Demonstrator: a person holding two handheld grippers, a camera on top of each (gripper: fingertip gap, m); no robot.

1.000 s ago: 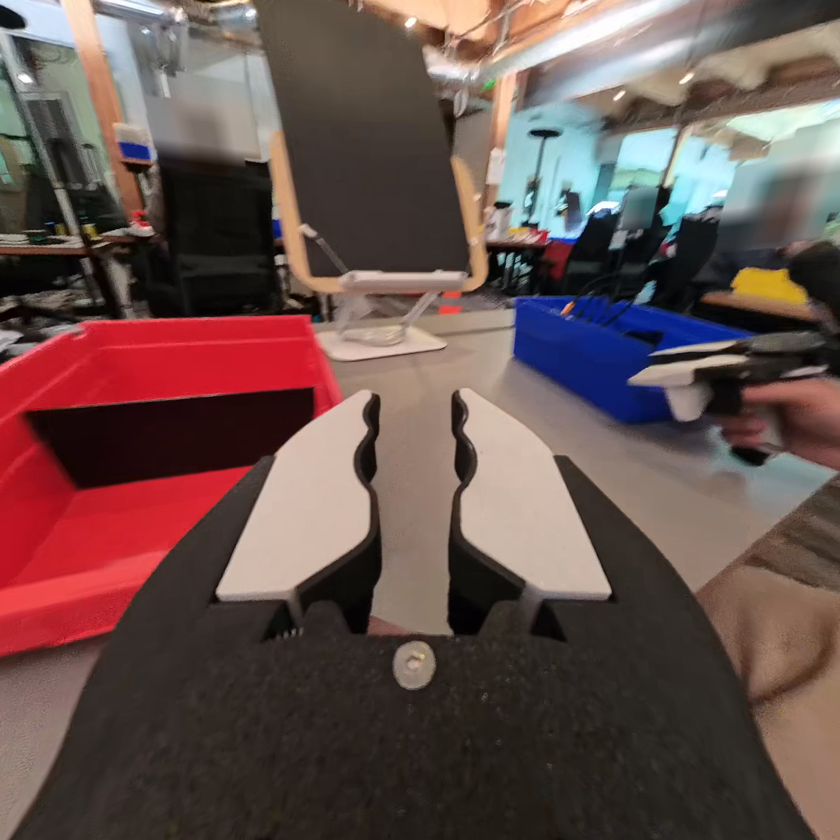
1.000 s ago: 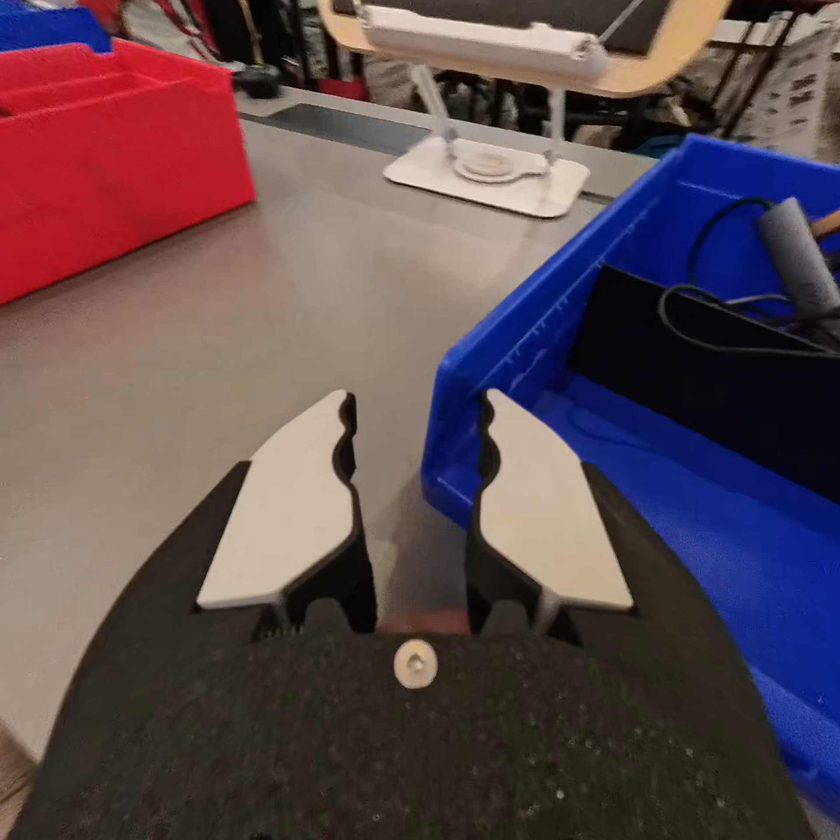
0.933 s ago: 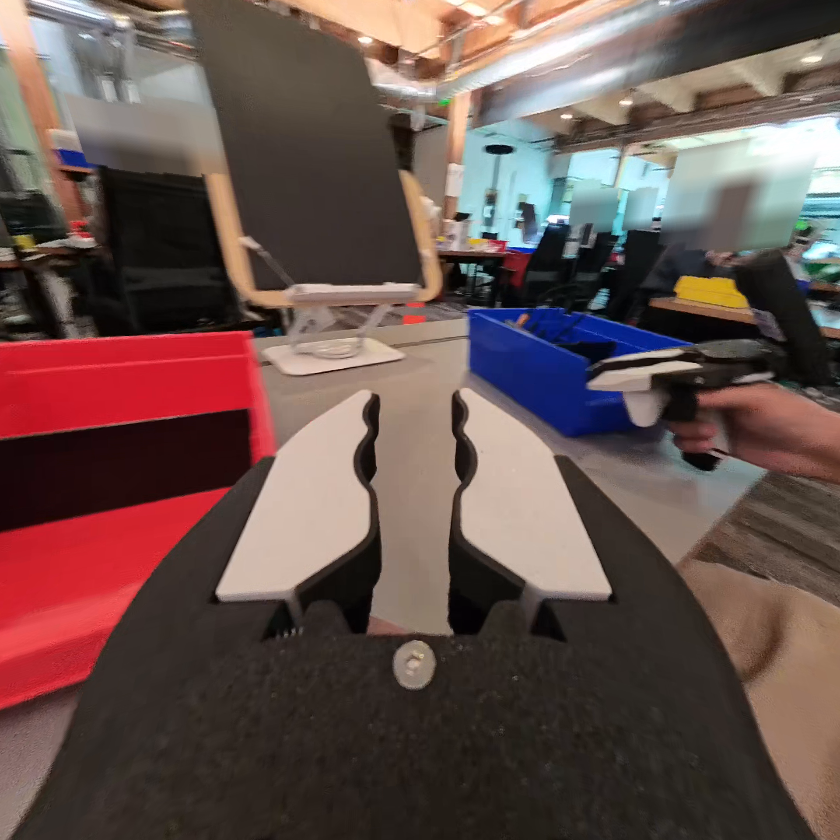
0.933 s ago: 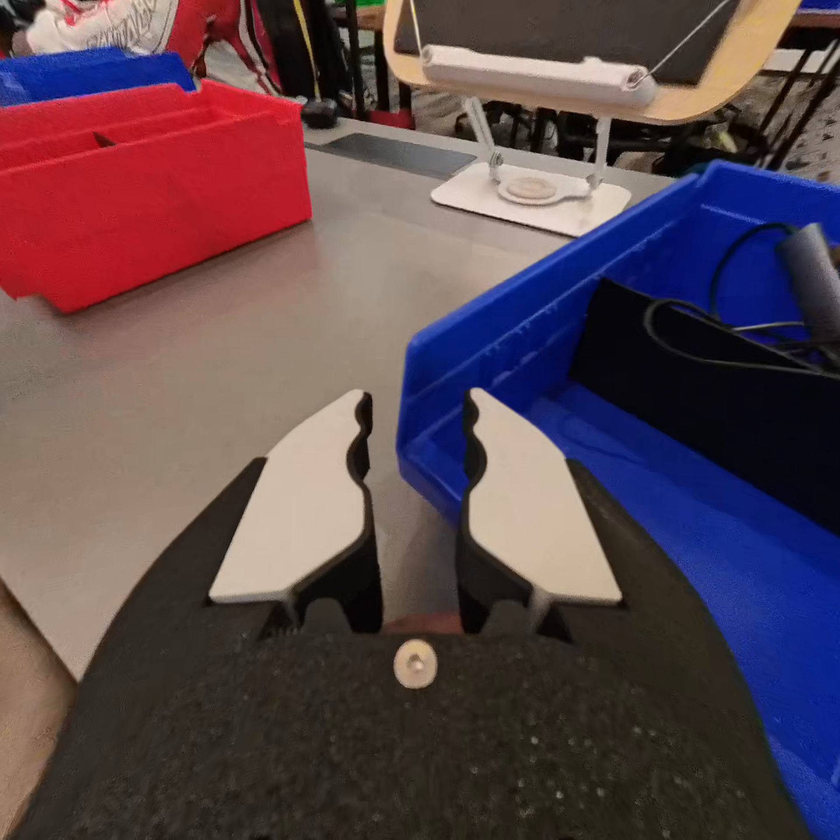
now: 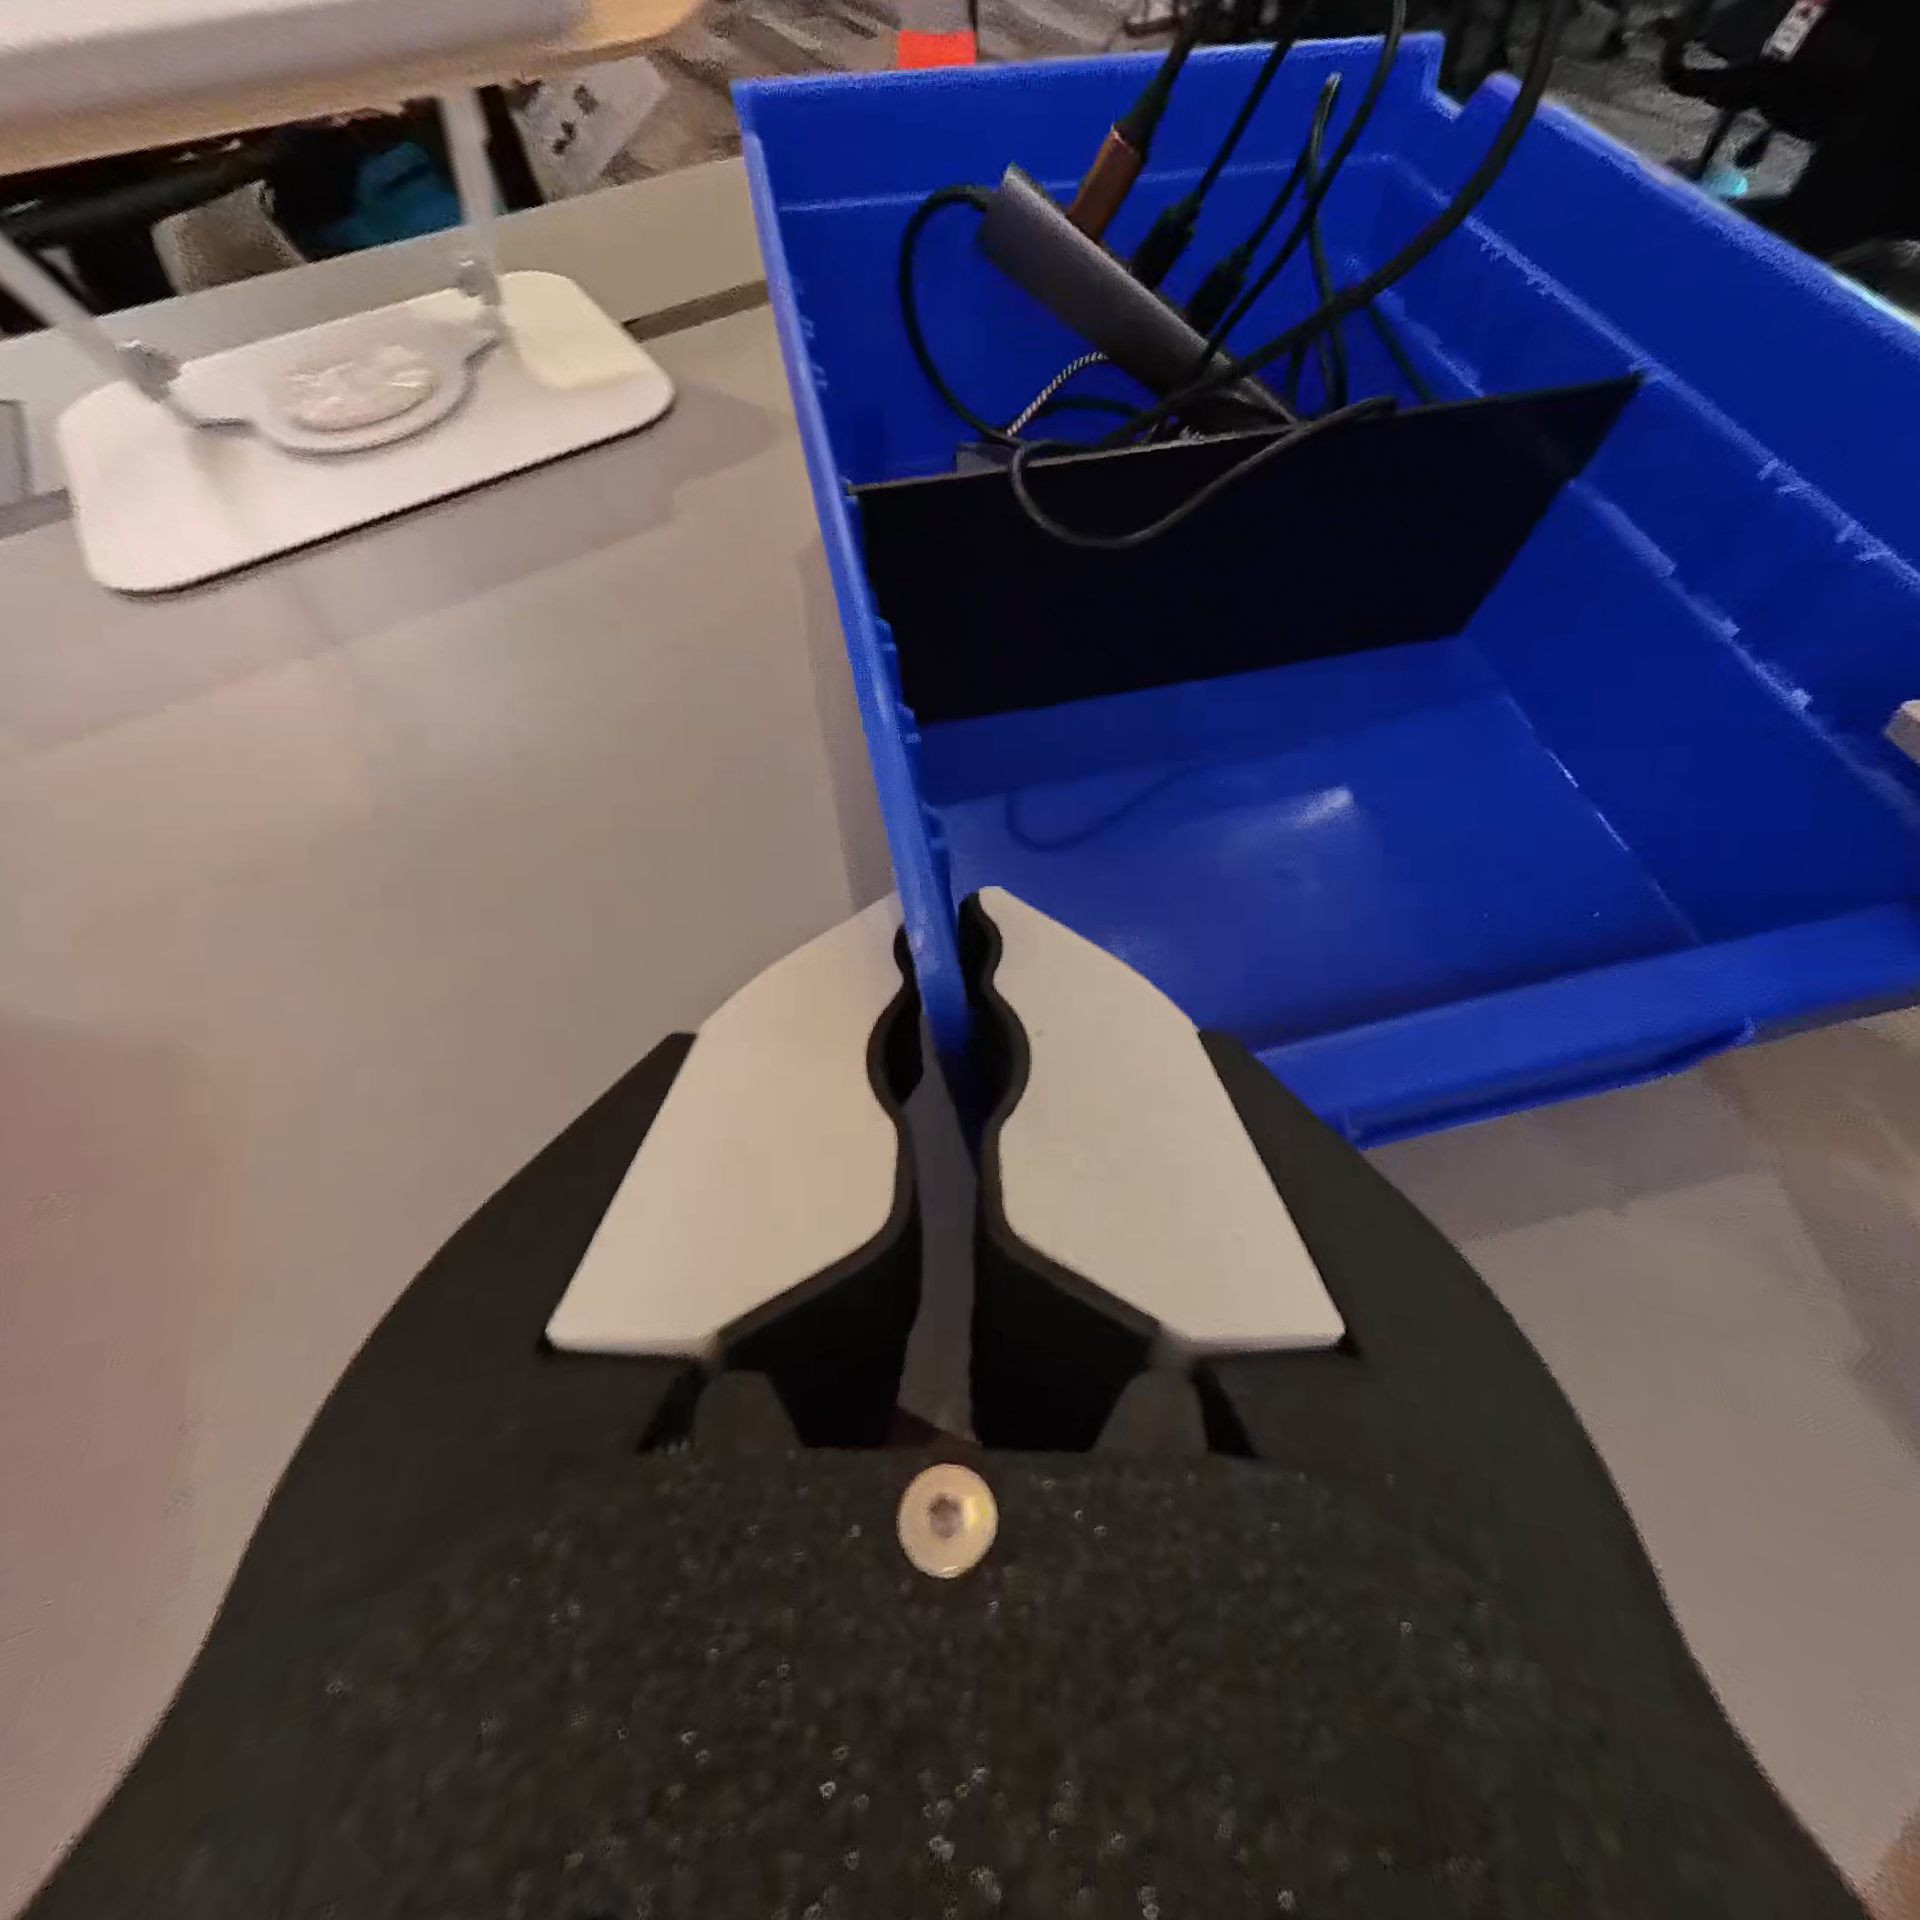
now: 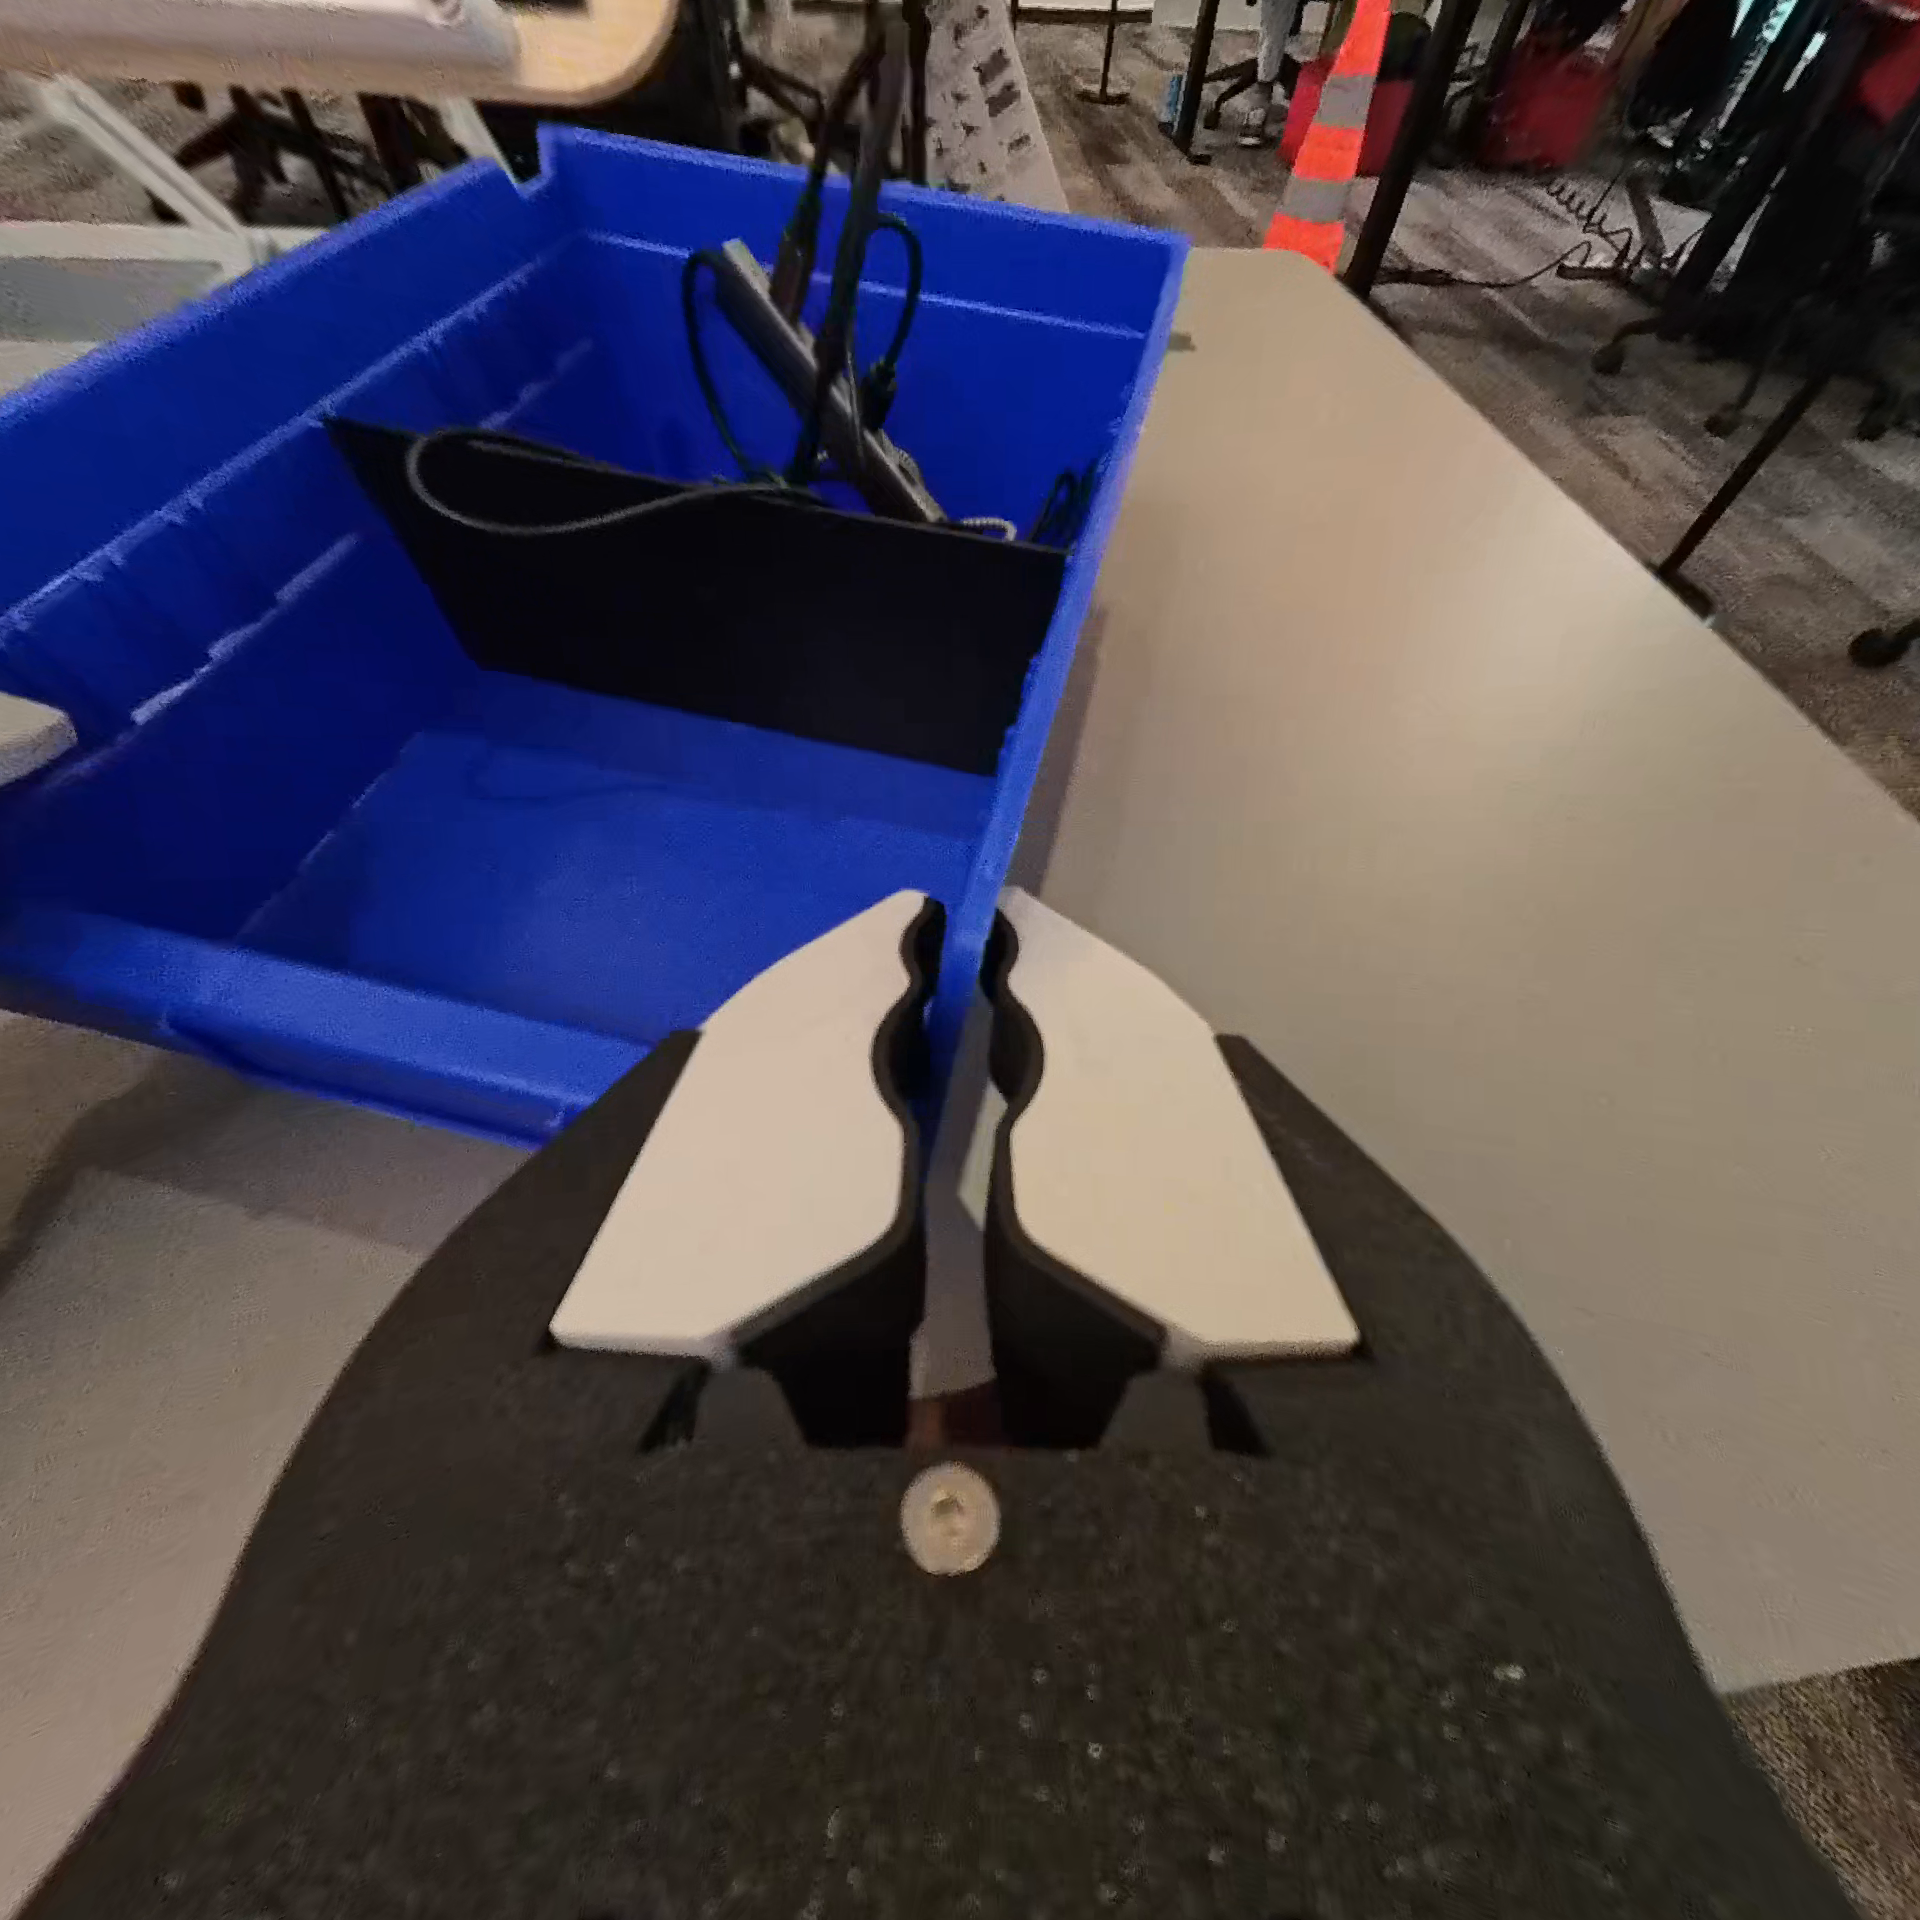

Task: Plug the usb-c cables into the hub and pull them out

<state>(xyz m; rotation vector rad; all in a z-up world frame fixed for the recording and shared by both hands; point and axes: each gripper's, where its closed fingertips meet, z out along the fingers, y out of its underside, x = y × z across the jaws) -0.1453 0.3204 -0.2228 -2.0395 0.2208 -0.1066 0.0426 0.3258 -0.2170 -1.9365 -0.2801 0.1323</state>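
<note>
Table [image 5: 416, 831]; blue bin [image 5: 1714, 436] on it; hub [image 5: 1101, 281] and cables [image 5: 1299, 208] behind bin's black divider [image 5: 1195, 561]; left gripper [image 5: 938, 920], right gripper [image 6: 964, 914] each pinch a near bin wall; risk: bin tips, cables spill.

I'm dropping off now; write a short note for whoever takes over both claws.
Left claw: shut on the near left wall of the blue bin.
Right claw: shut on the bin's near right wall.
Things: the grey hub and the black cables lie tangled in the far compartment, behind the black divider. The near compartment looks empty. The bin sits on the grey table.
Done: both claws have hold of the bin; no cable or hub picked up yet.
Left: get hub and cables out, plug the cables in, pull them out.
</note>
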